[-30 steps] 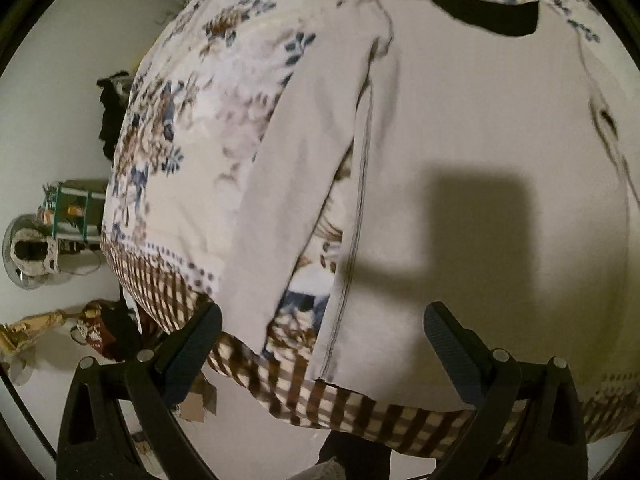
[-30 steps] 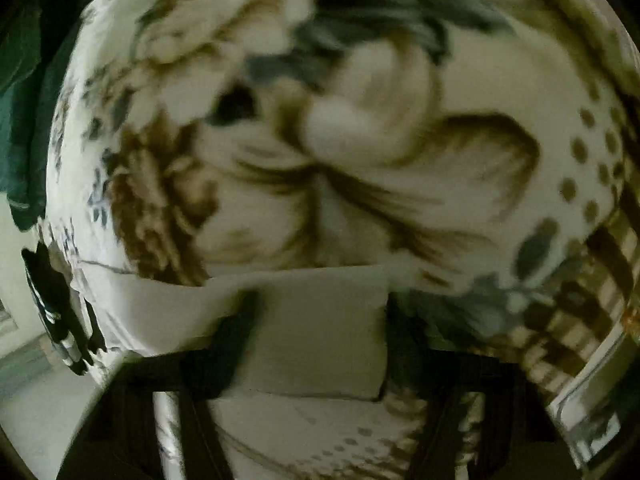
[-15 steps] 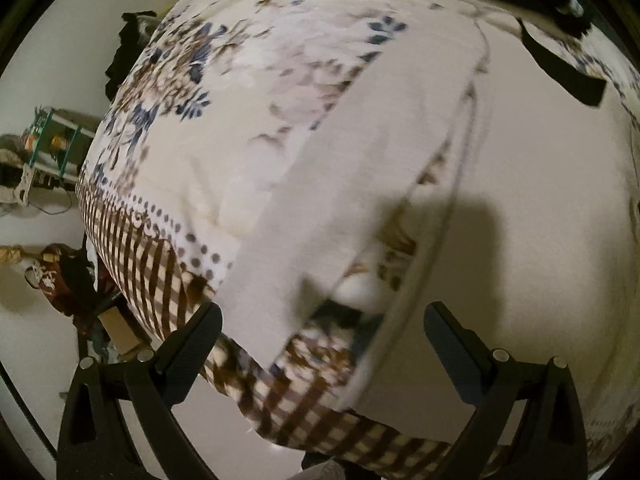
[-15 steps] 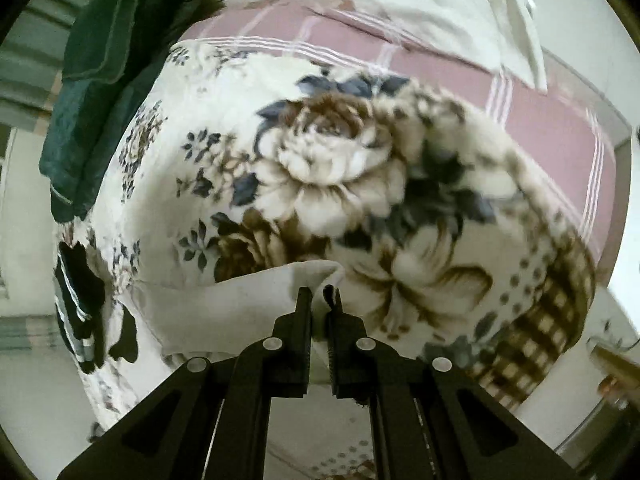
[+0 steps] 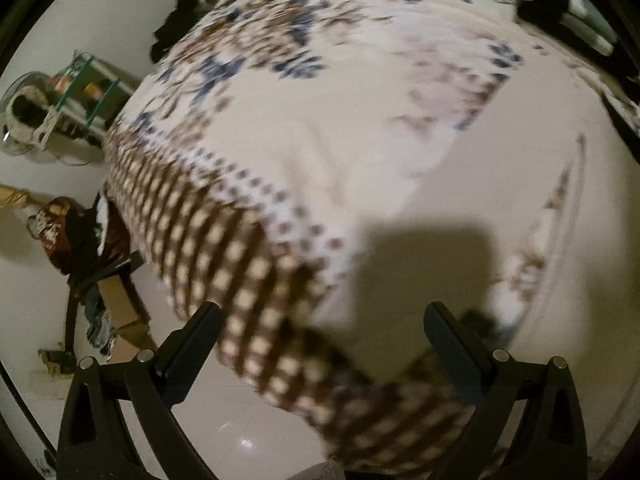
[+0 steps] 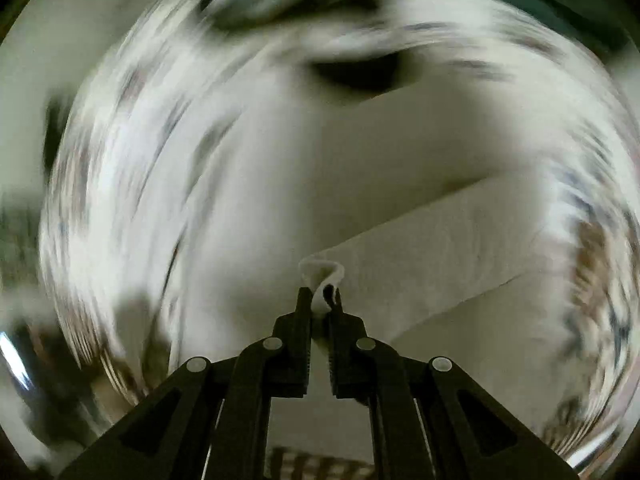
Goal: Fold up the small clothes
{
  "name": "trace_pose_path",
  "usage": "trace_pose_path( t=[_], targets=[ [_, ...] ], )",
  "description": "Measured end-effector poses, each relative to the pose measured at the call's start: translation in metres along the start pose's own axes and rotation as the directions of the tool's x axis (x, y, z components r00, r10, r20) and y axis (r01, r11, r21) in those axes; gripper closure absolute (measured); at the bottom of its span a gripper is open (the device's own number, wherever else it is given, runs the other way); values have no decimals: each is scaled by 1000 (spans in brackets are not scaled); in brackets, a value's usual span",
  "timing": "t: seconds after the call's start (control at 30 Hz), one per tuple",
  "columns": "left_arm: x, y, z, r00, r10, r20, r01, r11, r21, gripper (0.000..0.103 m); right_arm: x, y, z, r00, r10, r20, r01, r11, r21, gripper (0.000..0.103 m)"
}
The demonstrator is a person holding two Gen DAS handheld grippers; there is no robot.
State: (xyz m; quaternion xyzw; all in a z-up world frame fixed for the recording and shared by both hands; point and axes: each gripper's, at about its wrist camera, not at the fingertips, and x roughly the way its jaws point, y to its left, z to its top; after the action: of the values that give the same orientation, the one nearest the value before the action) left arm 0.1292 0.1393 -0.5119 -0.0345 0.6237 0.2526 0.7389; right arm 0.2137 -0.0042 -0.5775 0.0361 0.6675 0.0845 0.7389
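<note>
A cream long-sleeved top lies spread on a bed; in the left wrist view its sleeve [image 5: 452,200] and body [image 5: 592,280] show blurred at the right. My left gripper [image 5: 320,340] is open and empty, hovering over the sleeve's lower end by the bed's edge. In the right wrist view my right gripper [image 6: 321,294] is shut on the cuff of the other sleeve [image 6: 440,248], which stretches away to the right over the top's body [image 6: 360,152]. The dark neckline [image 6: 360,74] shows further off. This view is heavily blurred.
The bed has a floral cover with a brown checked border [image 5: 240,248]. Dark folded clothes [image 5: 568,4] lie at the far right corner. On the floor to the left are a cardboard box [image 5: 120,304], a shelf [image 5: 92,92] and clutter.
My right gripper closed on the sleeve cuff, lifted it and swung round over the top's body. My left gripper shifted left toward the bed's checked edge, staying open.
</note>
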Motion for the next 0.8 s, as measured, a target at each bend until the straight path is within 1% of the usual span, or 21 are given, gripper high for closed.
trace_pose_path(
  t=[0.03, 0.1, 0.17, 0.2, 0.33, 0.37, 0.43, 0.47, 0.5, 0.53, 0.57, 0.6, 0.63, 0.67, 0.7, 0.73, 0.77, 0.8],
  targets=[
    [4, 8, -3, 1000, 17, 0, -17, 1000, -5, 0, 21, 36, -11, 999, -20, -38, 16, 995, -98, 96],
    [10, 22, -9, 999, 38, -5, -38, 999, -10, 0, 54, 90, -39, 993, -85, -78, 61, 963, -263, 96],
    [17, 36, -14, 999, 51, -9, -51, 998, -24, 0, 71, 112, -56, 987, -129, -95, 92, 940, -327, 96],
    [19, 40, -16, 998, 54, -11, -54, 998, -28, 0, 79, 118, -63, 984, -142, -112, 96, 936, -339, 96],
    [31, 53, -23, 998, 39, -39, -41, 998, -48, 0, 89, 123, -74, 977, -178, -114, 126, 923, -363, 96],
    [34, 56, -24, 999, 26, -46, -28, 998, -57, 0, 90, 119, -73, 977, -168, -134, 111, 929, -353, 93],
    [37, 62, -27, 998, -16, -60, 11, 997, -81, 0, 94, 106, -67, 969, -78, -233, 4, 953, -302, 86],
    [40, 65, -28, 996, -53, -69, 46, 994, -100, 0, 92, 91, -62, 957, 13, -288, -85, 967, -239, 74],
    [44, 68, -28, 993, -86, -80, 76, 990, -120, 0, 87, 77, -57, 950, 71, -304, -133, 973, -187, 56],
    [48, 71, -29, 986, -138, -93, 124, 982, -144, 0, 80, 60, -53, 947, 118, -299, -163, 978, -129, 49],
    [55, 72, -29, 974, -200, -109, 180, 969, -171, 0, 72, 39, -49, 952, 129, -279, -156, 985, -75, 45],
    [61, 74, -30, 960, -253, -123, 226, 953, -200, 0, 65, 17, -46, 957, 126, -263, -137, 990, -24, 45],
    [69, 75, -30, 937, -319, -140, 282, 930, -235, 0, 63, 3, -47, 958, 124, -258, -127, 992, 5, 45],
    [76, 74, -30, 911, -383, -149, 336, 903, -267, 0, 59, -23, -46, 960, 116, -255, -103, 993, 64, 45],
    [84, 73, -30, 879, -453, -151, 392, 865, -313, 1, 58, -43, -42, 961, 110, -254, -84, 990, 110, 45],
    [88, 71, -30, 858, -493, -143, 424, 838, -342, 1, 57, -62, -44, 961, 107, -255, -71, 987, 146, 45],
    [94, 66, -28, 838, -530, -128, 454, 808, -374, 1, 57, -81, -45, 961, 103, -257, -55, 981, 185, 45],
    [97, 62, -25, 838, -533, -121, 455, 802, -387, 1, 57, -102, -49, 961, 102, -256, -43, 973, 228, 45]
  ],
)
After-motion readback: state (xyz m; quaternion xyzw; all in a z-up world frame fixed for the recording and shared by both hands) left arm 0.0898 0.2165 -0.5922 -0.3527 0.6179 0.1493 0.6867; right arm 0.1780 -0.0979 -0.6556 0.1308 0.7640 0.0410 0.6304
